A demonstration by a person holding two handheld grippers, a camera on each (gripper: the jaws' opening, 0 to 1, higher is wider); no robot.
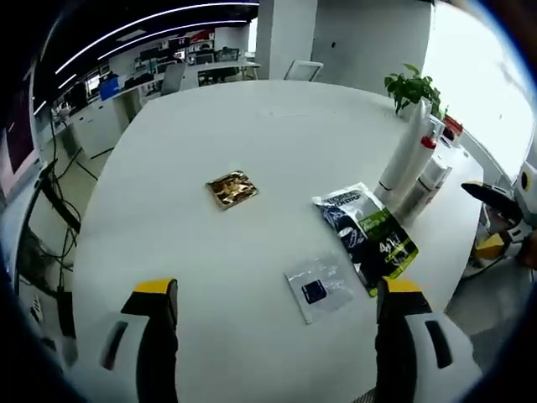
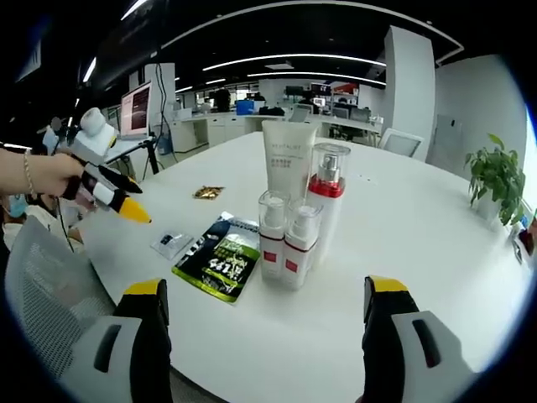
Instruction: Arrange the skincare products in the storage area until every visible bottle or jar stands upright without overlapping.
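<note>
Left gripper [image 1: 277,311] jaws apart, right gripper [image 2: 267,311] likewise; tube [image 2: 289,158] label partly hidden behind bottles [image 2: 285,237].

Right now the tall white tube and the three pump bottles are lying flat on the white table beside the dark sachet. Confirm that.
Not quite: they are standing upright, not lying flat. The right gripper view shows the tall white tube and the three pump bottles all upright, clustered close together on the white table, beside the dark sachet.

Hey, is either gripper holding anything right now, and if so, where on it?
Nothing is held. The left gripper and right gripper are both open above the white table, apart from the bottles.
</note>
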